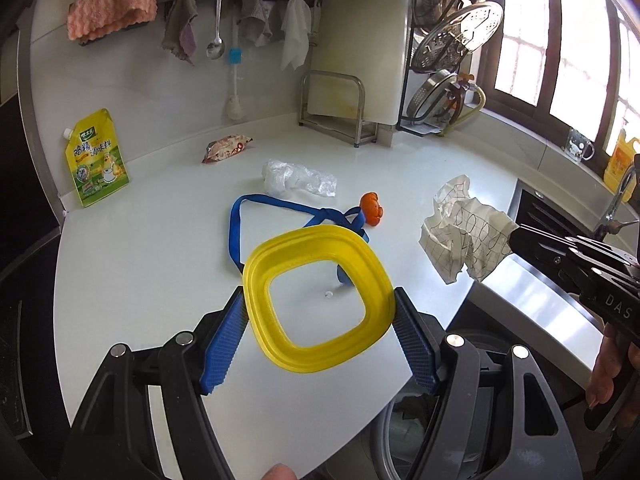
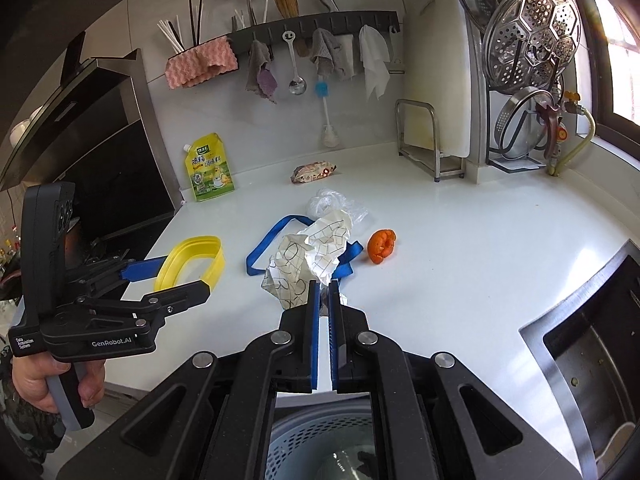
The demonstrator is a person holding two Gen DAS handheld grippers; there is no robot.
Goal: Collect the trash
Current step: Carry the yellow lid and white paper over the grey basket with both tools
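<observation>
Trash being collected: left gripper (image 1: 320, 334) clamping yellow ring (image 1: 318, 300), right gripper (image 2: 325, 294) pinching crumpled paper (image 2: 308, 258); blue strap (image 1: 256, 216), plastic wrap (image 1: 298, 178), orange piece (image 1: 371, 209) remaining on surface (image 1: 400, 168).

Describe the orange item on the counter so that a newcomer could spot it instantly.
Start at the white countertop, then find the blue strap lying mid-counter. Just right of its knotted end sits the orange peel, small, curled, and the only orange thing among the litter.

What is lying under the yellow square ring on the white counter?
Through the yellow ring, bare counter and a small white speck show. Its rim covers part of the blue strap; what else lies beneath is hidden.
</observation>
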